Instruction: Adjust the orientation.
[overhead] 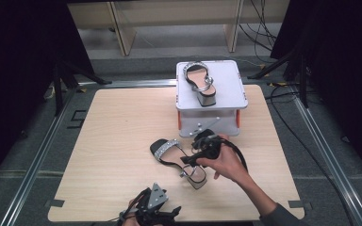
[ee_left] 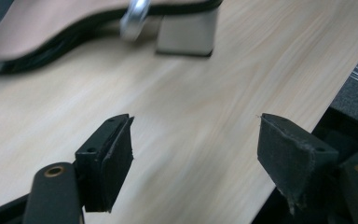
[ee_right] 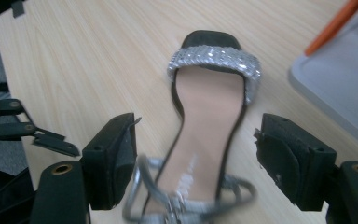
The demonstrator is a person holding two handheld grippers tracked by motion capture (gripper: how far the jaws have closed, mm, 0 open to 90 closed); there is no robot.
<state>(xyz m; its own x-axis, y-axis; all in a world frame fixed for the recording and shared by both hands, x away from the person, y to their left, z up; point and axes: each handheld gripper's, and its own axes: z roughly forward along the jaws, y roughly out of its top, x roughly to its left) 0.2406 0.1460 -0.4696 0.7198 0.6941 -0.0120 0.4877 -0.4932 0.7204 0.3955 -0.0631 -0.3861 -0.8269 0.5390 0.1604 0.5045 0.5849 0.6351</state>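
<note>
Jaws, left gripper [ee_left: 196, 154]: spread wide, nothing between the pads; bare wood grain visible in the gap.
Jaws, right gripper [ee_right: 196, 158]: spread wide, pads clear of any surface; ankle strap and heel end of the sandal in the gap below, not pressed.
Left gripper, position [overhead: 156, 207]: at the near table edge, left of centre, grey three-cornered plate on top; well apart from the sandal.
Right gripper, position [overhead: 206, 147]: held in a hand [overhead: 227, 165] above the heel end of the near sandal, just in front of the white box.
Black open-toe block-heel sandal with silver rhinestone toe band and silver ankle strap [ee_right: 210, 126]: flat on the table, upright on its sole, toe pointing away in the right gripper view; in the high view [overhead: 176, 157] near table centre, toe to the left, heel to the right.
Light wooden tabletop [overhead: 122, 141]: bearing the sandal and the box.
White square lidded box with orange corner pieces [overhead: 226, 94]: at the far side of the table, right of centre.
Second matching black and silver sandal [overhead: 200, 81]: resting on the box lid, upright.
</note>
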